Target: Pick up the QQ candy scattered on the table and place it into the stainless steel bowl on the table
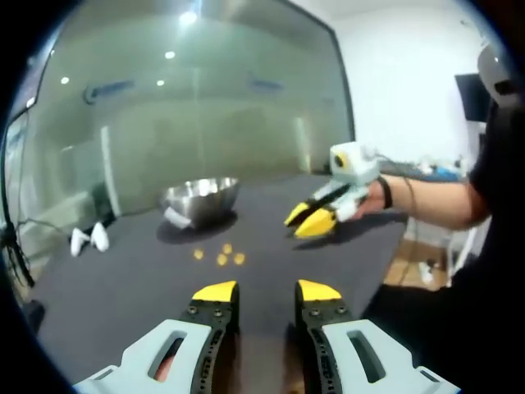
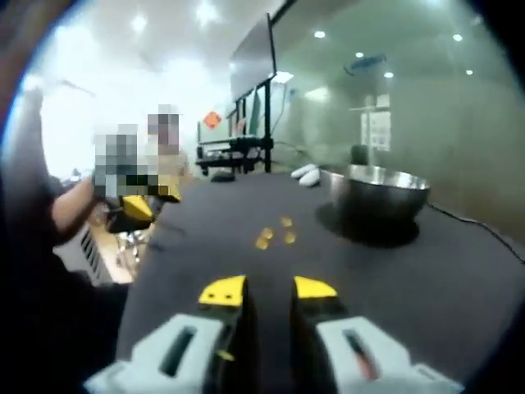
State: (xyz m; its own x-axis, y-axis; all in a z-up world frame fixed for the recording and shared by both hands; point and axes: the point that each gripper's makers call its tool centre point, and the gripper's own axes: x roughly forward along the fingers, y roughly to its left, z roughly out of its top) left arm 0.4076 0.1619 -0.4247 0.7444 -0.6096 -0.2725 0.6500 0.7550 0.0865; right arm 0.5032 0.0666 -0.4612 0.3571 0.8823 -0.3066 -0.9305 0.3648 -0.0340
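Candy (image 1: 223,253): four small yellow pieces in a loose cluster on the dark tabletop (image 1: 123,287), just in front of the bowl (image 1: 200,199); none touching the bowl; in the right gripper view the candy (image 2: 275,233) lies left of the bowl (image 2: 379,195) and three pieces can be made out, blurred.

Bowl: stainless steel, upright on the tabletop (image 2: 459,279), rim open to the top; whether it holds anything cannot be told.

Left gripper (image 1: 267,291): yellow-tipped fingers released, a clear gap between them, nothing held; it hovers above the tabletop, short of the candy; in the right gripper view it (image 2: 139,207) appears at the left, partly blurred.

Right gripper (image 2: 268,289): fingers apart, nothing between them, above the tabletop and short of the candy; in the left gripper view it (image 1: 316,220) is held in a hand (image 1: 373,195) to the right of the candy, tips close together, pointing down-left.

Two white objects (image 1: 89,239) rest near the tabletop's far edge, beyond the bowl; glass wall (image 1: 205,98) behind.
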